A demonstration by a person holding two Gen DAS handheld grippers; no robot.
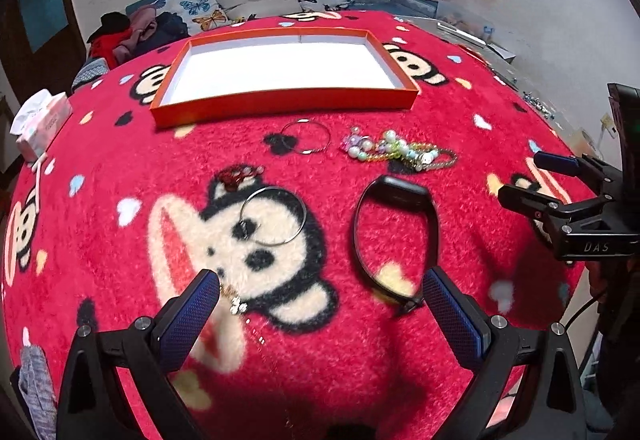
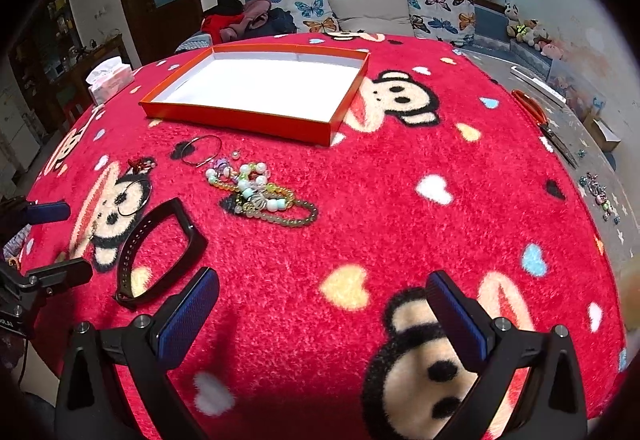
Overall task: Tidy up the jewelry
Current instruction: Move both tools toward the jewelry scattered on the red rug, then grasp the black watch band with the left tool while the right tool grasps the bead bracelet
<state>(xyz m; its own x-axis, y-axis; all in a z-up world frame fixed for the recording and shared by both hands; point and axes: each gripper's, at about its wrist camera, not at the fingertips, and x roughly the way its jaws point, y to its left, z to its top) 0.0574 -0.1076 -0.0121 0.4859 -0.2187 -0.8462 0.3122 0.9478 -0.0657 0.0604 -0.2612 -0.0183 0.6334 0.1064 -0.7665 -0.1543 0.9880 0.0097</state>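
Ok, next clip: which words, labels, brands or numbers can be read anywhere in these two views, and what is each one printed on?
"DAS": embossed on the black body of the right gripper, seen in the left wrist view.
Pink print on the tissue pack: too small and blurred to read.
Lettering on the left gripper body at the right wrist view's left edge: cut off, unreadable.
Orange box, black fitness band, bracelets: no text visible.

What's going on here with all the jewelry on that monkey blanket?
A person holds two tongs over a red blanket, sorting jewelry into the orange tray, which has nothing in it yet. Both the left tongs and right tongs are open and hold nothing. A black wristband, silver bangles and a heap of beaded bracelets lie on the blanket.
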